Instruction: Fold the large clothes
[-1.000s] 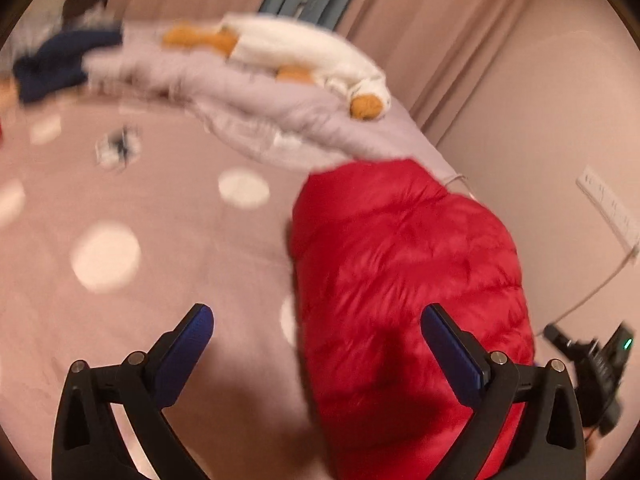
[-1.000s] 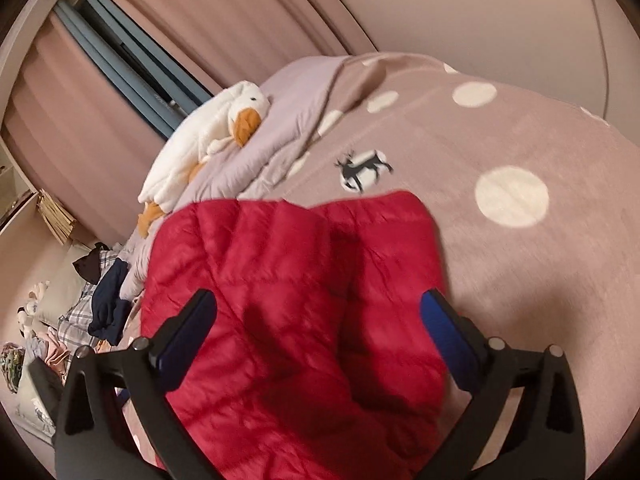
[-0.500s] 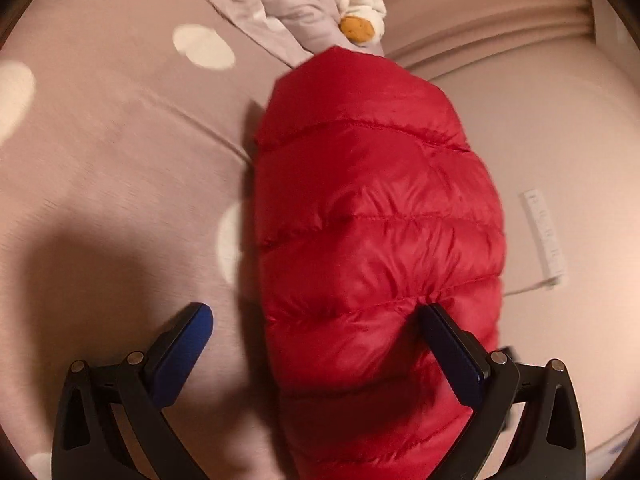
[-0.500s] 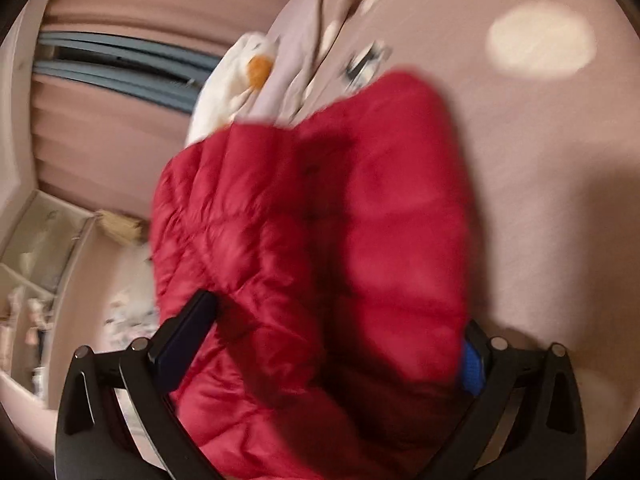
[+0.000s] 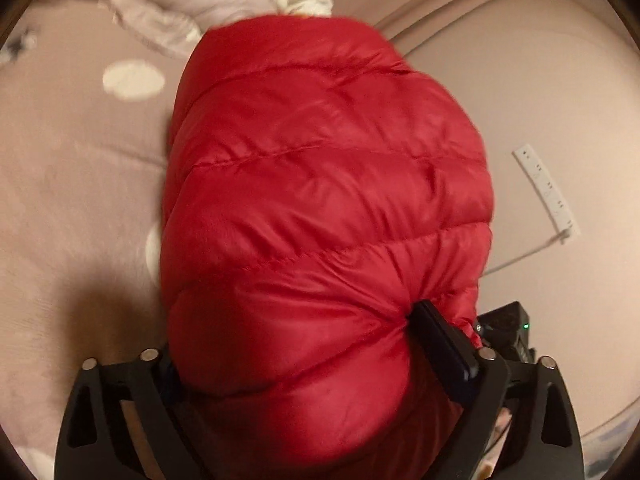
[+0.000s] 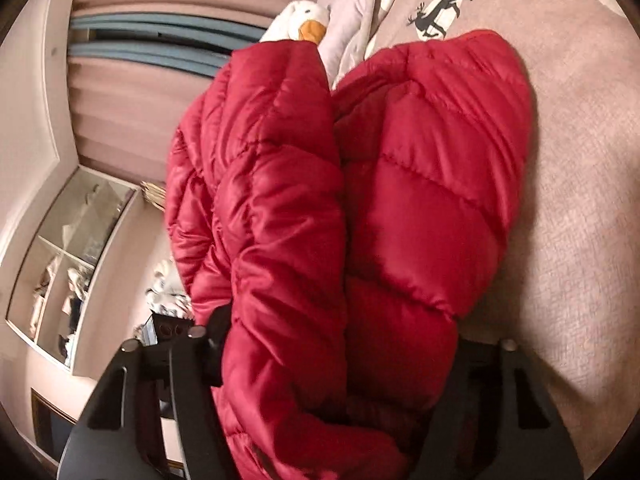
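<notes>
A red quilted puffer jacket (image 5: 320, 180) lies folded lengthwise on the pink dotted bed cover (image 5: 60, 180). In the left wrist view its near end bulges between the jaws of my left gripper (image 5: 294, 336), which are closing. The right finger (image 5: 440, 340) dents the fabric and the left one is buried under it. In the right wrist view the jacket (image 6: 420, 200) shows as two thick rolls side by side. My right gripper (image 6: 340, 332) is closing on their near end, its left finger (image 6: 218, 332) pressed into the padding, the other hidden by cloth.
A white duck plush (image 6: 304, 20) and a lilac duvet (image 5: 160, 20) lie beyond the jacket's far end. A white power strip (image 5: 546, 192) with its cable lies on the floor to the right, beside a black device with a green light (image 5: 516, 332). A glass-fronted shelf (image 6: 68, 260) stands off the bed.
Both grippers dropped toward the jacket and moved in over its near end. Their jaws, wide apart before, have come in against the padding, the right ones much more.
</notes>
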The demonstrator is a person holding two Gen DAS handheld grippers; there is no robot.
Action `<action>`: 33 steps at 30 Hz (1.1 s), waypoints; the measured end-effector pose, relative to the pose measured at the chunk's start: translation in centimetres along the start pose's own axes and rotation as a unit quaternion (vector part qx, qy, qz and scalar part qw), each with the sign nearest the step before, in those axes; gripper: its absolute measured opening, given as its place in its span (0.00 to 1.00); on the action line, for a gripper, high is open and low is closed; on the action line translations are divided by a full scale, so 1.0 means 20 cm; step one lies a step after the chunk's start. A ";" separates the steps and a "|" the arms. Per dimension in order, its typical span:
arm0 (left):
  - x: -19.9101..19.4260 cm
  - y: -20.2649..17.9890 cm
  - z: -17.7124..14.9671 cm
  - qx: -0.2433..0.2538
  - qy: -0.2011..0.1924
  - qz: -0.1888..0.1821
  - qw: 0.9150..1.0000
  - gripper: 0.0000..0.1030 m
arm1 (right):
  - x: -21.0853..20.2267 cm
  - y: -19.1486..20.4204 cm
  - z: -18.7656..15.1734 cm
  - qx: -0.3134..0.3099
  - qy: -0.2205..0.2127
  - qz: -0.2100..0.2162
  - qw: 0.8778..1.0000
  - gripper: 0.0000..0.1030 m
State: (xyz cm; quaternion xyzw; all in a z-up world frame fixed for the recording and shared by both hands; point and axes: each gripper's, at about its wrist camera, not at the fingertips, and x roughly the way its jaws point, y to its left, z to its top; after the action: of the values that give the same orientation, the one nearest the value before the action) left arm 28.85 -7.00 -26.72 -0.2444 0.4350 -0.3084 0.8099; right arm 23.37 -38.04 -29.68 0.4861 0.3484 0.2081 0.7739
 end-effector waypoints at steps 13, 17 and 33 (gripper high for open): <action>-0.38 -0.43 0.03 0.092 -0.096 0.032 0.991 0.90 | -0.05 0.45 0.02 -0.104 -0.012 0.056 0.993 0.55; -0.47 -0.50 0.03 0.110 -0.131 0.026 0.985 0.90 | -0.07 0.50 0.04 -0.108 -0.019 0.093 0.990 0.55; -0.83 -0.47 -0.04 0.114 -0.200 -0.016 0.973 0.90 | -0.14 0.77 -0.07 -0.185 -0.049 0.144 0.971 0.56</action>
State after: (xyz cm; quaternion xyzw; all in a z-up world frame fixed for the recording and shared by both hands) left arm 18.24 -1.79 -11.68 -0.2144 0.2220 -0.3140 0.8978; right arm 20.75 -32.29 -15.27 0.3893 0.1917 0.3538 0.8286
